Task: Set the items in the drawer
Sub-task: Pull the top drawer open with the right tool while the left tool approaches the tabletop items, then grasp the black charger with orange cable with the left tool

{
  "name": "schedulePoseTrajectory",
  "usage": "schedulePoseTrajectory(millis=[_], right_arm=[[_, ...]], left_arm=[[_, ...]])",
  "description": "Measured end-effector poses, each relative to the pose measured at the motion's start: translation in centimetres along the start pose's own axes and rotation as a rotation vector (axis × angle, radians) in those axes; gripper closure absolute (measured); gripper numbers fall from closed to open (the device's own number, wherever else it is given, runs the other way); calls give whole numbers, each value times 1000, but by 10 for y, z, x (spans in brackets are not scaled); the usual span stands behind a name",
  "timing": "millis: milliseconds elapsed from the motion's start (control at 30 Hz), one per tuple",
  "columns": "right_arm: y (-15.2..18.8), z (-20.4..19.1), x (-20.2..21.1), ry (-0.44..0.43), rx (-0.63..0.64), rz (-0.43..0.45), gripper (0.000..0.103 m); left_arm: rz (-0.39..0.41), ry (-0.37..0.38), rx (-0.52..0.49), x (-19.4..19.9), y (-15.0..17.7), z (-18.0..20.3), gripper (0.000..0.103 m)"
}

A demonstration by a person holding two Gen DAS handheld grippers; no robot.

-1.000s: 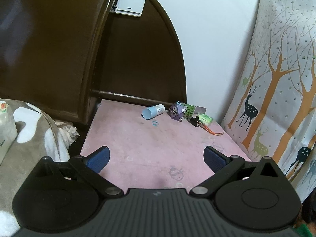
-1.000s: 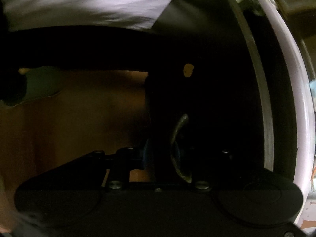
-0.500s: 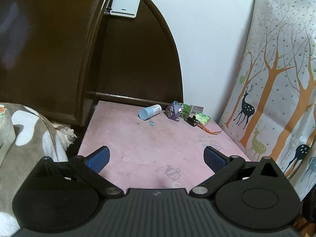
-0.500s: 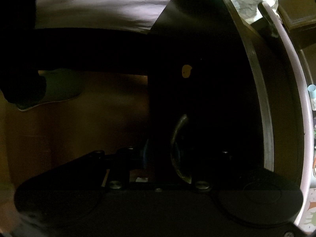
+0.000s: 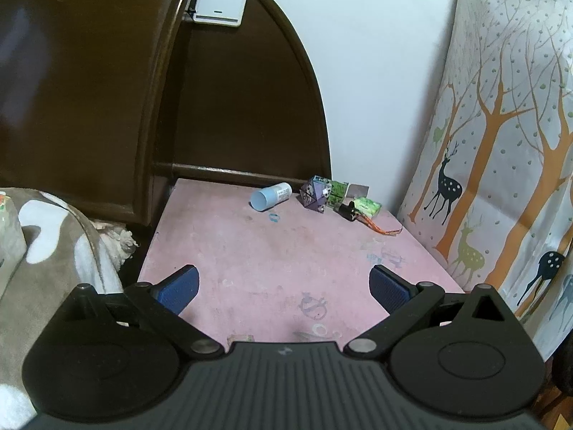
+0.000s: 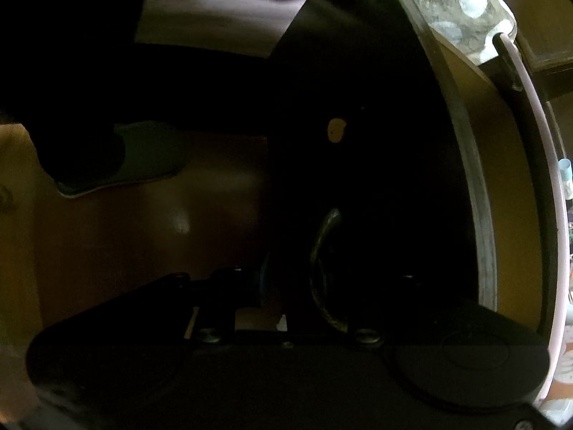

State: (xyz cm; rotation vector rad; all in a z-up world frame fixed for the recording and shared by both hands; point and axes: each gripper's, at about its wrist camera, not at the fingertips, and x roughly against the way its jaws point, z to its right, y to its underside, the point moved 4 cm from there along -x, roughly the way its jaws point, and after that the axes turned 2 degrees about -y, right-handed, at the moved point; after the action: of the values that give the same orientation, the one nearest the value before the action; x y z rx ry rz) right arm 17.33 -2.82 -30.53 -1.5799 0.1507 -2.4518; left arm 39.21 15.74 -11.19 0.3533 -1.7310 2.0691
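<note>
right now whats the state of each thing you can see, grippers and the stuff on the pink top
left gripper: open, empty, above the near part of the pink top
right gripper: shut on the drawer handle, drawer pulled out
blue tube: lying on its side, open end toward the camera
purple cube: tipped on a corner, beside the tube
green packet: lying at the far right corner

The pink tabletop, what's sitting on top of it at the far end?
On the pink tabletop lie a light blue tube on its side, a purple patterned cube, a green packet and a small black item with orange wires. Anything behind the cube is hidden.
</note>
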Motion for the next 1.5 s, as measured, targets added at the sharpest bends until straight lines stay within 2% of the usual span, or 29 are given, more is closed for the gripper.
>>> schedulePoseTrajectory(millis=[233,300,367,467,600,800,933,1067,1300,1400,1500], right_arm=[[3,7,-7,32,-3,40,73],[3,8,-10,38,-14,56,66],[2,8,-15,45,-29,70,53],[-11,3,-24,41,-65,85,43],[-13,7,-21,30,-117,100,41],[-25,12,-35,29,-112,111,32],[-25,18,-38,29,-107,113,31],[-27,23,-40,25,-112,110,32],[-35,33,-47,20,-95,95,32],[-39,38,-50,16,-83,92,32],[-39,34,-50,16,-78,93,29]], left_arm=[[-35,-12,-29,-14,8,9,1],[-46,-20,-41,-20,11,13,1],[-53,-29,-53,-25,14,18,1],[-34,-53,-62,-31,19,24,1],[-26,-71,-48,-40,28,33,1],[-72,-69,-131,-53,40,68,1],[-114,-50,-66,-72,43,87,1],[-127,-60,-73,-104,25,111,1],[-89,-51,-221,-161,-21,164,1],[-87,-41,-238,-188,-33,178,1],[-102,-48,-241,-215,-41,185,10]])
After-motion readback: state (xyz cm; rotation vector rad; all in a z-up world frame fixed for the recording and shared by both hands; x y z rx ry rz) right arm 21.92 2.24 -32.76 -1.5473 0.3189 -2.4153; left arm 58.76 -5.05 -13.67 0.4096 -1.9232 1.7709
